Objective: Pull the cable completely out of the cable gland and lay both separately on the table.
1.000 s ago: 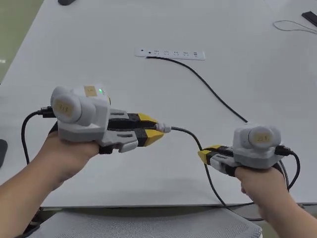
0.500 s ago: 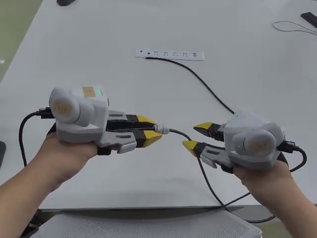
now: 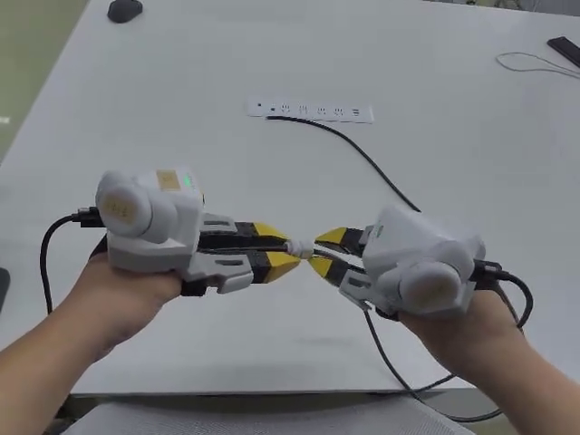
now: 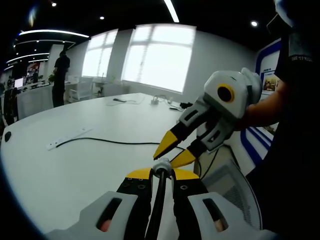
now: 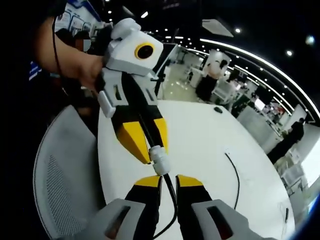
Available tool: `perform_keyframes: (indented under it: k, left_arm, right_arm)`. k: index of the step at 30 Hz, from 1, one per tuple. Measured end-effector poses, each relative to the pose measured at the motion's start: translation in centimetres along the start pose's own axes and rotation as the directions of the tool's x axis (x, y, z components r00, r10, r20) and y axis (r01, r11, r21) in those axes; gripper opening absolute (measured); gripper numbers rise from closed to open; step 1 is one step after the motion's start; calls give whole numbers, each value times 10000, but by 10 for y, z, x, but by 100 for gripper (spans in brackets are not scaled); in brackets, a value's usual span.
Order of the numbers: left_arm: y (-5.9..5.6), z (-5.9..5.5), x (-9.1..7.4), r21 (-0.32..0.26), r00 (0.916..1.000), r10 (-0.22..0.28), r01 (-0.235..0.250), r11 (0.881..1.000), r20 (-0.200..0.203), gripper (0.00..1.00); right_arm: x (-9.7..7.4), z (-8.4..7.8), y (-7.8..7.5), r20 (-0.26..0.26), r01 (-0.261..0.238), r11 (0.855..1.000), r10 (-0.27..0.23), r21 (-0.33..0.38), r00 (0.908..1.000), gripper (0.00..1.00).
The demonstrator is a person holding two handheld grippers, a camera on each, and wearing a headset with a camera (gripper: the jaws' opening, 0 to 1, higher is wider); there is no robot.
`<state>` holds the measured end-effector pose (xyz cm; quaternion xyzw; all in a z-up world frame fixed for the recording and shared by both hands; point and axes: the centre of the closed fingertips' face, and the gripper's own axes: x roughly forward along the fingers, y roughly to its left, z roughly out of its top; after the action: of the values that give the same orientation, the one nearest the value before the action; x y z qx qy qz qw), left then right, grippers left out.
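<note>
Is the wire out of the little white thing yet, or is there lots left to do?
Not yet. The left hand-held gripper pinches the cable gland, so that grip looks done. The right hand-held gripper is open around the cable beside it. To do: pull the cable out, lay both on the table.

Smooth matt table [image 3: 181,91]; pale plastic cable gland [image 3: 296,246].

Broad bare table [image 3: 163,82] left and right; power strip [image 3: 311,111] and trailing cable [image 3: 373,169] farther ahead.
</note>
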<state>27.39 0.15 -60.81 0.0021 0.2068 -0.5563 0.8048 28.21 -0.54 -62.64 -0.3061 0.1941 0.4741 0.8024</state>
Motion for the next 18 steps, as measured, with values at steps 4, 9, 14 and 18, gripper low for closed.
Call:
perform_keyframes:
  k: [4,9,14,18]
  left_arm:
    - [0,0,0,-16,10000,-13,13,10000,-45,15]
    - [-2,-1,1,4,10000,-49,50,10000,-71,15]
    - [-3,0,4,35,10000,-34,34,10000,-50,15]
    - [-4,2,4,7,10000,-42,42,10000,27,15]
  right_arm:
    - [1,-1,2,29,-54,9998,54,-184,10000,2]
    - [0,-2,3,54,9,9997,-8,-260,10000,0]
    - [-2,-6,3,-20,46,9999,-46,133,10000,0]
    - [-4,-10,0,-13,157,9989,-157,442,9999,0]
